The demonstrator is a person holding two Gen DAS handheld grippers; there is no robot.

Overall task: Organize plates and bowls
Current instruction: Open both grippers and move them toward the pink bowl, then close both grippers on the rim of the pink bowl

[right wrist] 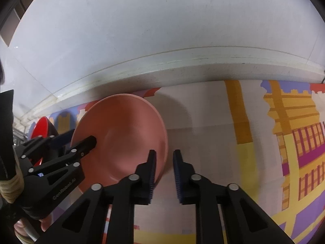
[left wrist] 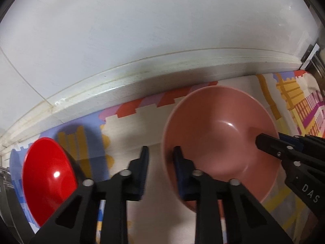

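— Checking the left gripper (left wrist: 161,149): gripping anything?
— Straddling the left rim of the pink bowl (left wrist: 223,132), jaws standing partly spread; one finger reaching inside, the outer pad hanging just clear of the rim.
— And checking the right gripper (right wrist: 164,152)?
— Pinching the opposite rim of that same bowl, jaws narrowed almost together, one finger inside, one outside.
— Sitting where, that bowl?
— Resting on the cloth-covered tabletop (right wrist: 203,111), patterned in yellow, purple and red, near a white ledge (left wrist: 162,75) running under a pale wall (left wrist: 142,30). Lying apart to its left, a red bowl (left wrist: 48,174).
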